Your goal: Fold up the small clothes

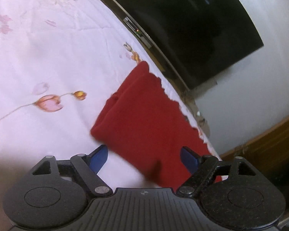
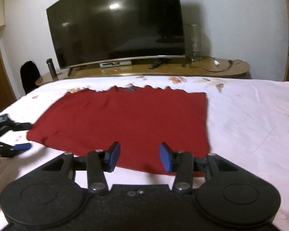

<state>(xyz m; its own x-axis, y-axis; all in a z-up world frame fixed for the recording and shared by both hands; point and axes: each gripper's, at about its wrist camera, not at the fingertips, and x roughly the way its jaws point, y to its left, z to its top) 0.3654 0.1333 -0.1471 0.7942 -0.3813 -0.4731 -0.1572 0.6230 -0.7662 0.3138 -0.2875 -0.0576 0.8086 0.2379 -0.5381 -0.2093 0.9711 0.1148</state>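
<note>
A dark red garment [image 2: 125,119] lies flat on the bed as a rough rectangle with a straight right edge. In the left wrist view the red garment [image 1: 144,115] shows a doubled, folded edge on its near left side. My right gripper [image 2: 140,152] hovers over the garment's near edge, its blue pads apart and nothing between them. At the garment's left corner my left gripper [image 1: 144,154] stands wide open, one pad over the sheet and one over the cloth, holding nothing. The left gripper [image 2: 27,135] also shows at the left edge of the right wrist view.
The bed carries a pale floral sheet [image 2: 250,115]. Behind its far edge a wooden console [image 2: 202,69] holds a large dark TV [image 2: 115,28], a bottle [image 2: 51,67], cables and a tall glass vase [image 2: 192,38]. A dark chair [image 2: 28,77] stands at far left.
</note>
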